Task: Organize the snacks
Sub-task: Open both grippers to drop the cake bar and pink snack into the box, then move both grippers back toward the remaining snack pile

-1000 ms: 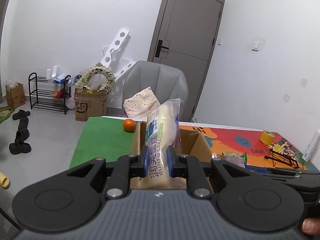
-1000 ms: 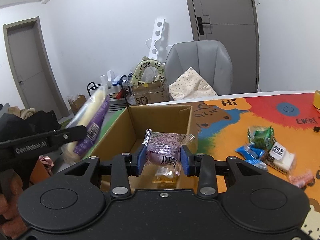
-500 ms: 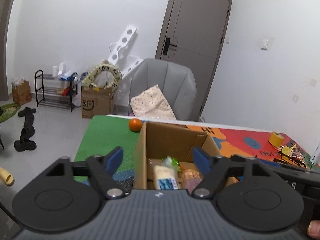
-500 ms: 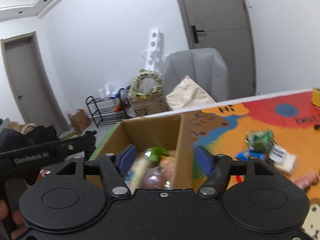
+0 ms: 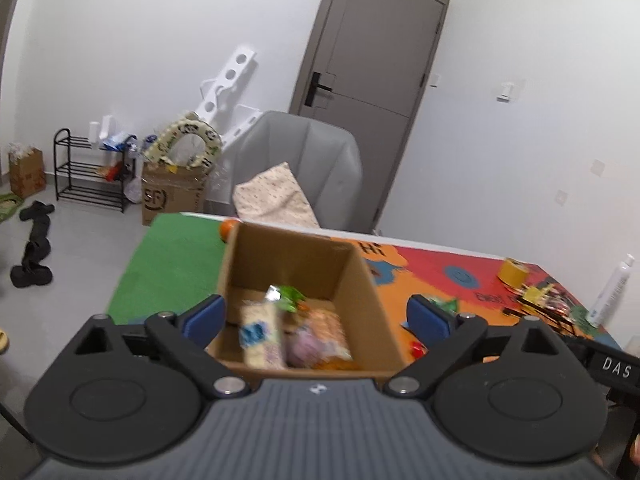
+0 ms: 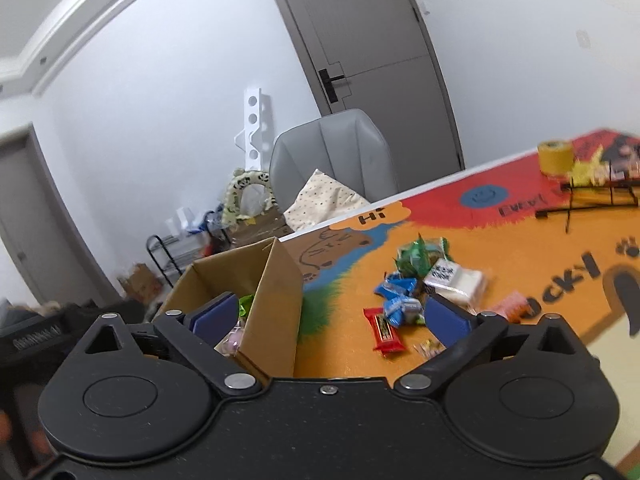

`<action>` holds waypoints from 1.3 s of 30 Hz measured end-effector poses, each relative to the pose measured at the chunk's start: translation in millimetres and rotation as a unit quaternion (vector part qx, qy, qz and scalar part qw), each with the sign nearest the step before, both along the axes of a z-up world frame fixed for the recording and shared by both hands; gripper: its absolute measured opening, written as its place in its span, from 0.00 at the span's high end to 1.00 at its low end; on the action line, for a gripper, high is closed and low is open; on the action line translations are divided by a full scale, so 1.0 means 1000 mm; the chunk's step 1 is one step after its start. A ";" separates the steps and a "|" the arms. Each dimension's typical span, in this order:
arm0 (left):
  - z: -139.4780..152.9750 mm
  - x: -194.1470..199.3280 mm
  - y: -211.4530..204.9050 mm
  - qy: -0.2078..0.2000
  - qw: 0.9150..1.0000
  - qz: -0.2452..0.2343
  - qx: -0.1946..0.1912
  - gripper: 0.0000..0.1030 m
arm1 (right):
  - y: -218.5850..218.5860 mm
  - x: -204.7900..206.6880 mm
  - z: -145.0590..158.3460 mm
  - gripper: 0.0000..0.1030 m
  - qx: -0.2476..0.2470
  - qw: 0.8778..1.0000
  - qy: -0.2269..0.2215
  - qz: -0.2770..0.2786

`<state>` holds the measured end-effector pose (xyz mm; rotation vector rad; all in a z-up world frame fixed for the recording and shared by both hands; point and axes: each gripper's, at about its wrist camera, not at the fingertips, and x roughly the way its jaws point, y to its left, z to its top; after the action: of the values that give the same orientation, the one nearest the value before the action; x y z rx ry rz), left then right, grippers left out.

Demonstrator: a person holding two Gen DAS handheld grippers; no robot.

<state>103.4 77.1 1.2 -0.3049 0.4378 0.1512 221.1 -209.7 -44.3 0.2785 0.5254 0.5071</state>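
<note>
An open cardboard box [image 5: 368,300] [image 6: 276,280] stands on the colourful table mat. Inside it lie a pale cake packet [image 5: 262,334], a pink-purple snack packet [image 5: 304,346] and a green wrapper [image 5: 290,293]. My left gripper [image 5: 316,314] hangs over the box, its jaws opening wide with nothing held between them. My right gripper [image 6: 330,314] is to the right of the box, its jaws also opening and empty. Beyond it a heap of loose snacks lies on the mat: a red bar [image 6: 385,330], blue packets [image 6: 398,298], a green packet [image 6: 416,258] and a white packet [image 6: 456,280].
An orange [image 5: 228,229] sits behind the box on the green mat part. A yellow tape roll [image 6: 555,156], a black wire rack [image 6: 592,192] and a white bottle [image 5: 610,290] stand at the far right. A grey chair [image 5: 304,168] is behind the table.
Both grippers opened and let their packets drop into the box. The left drew back a little; the right swung to the right, toward the loose snacks, and rolled.
</note>
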 end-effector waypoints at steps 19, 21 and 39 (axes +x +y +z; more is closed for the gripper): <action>-0.016 0.002 -0.081 -0.014 0.999 -0.047 -0.017 0.05 | -0.080 0.010 -0.042 0.00 0.042 0.996 0.034 -0.072; -0.017 0.004 -0.087 -0.017 0.998 -0.051 -0.014 0.05 | -0.086 0.013 -0.048 0.00 0.043 0.995 0.039 -0.084; -0.046 0.048 -0.141 -0.007 0.995 -0.101 0.010 0.33 | -0.096 0.047 -0.090 0.26 0.061 0.989 0.072 -0.115</action>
<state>151.0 -63.5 -44.8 -0.2393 0.4507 -0.0444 268.1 -305.5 -134.2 0.4905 0.5949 0.2958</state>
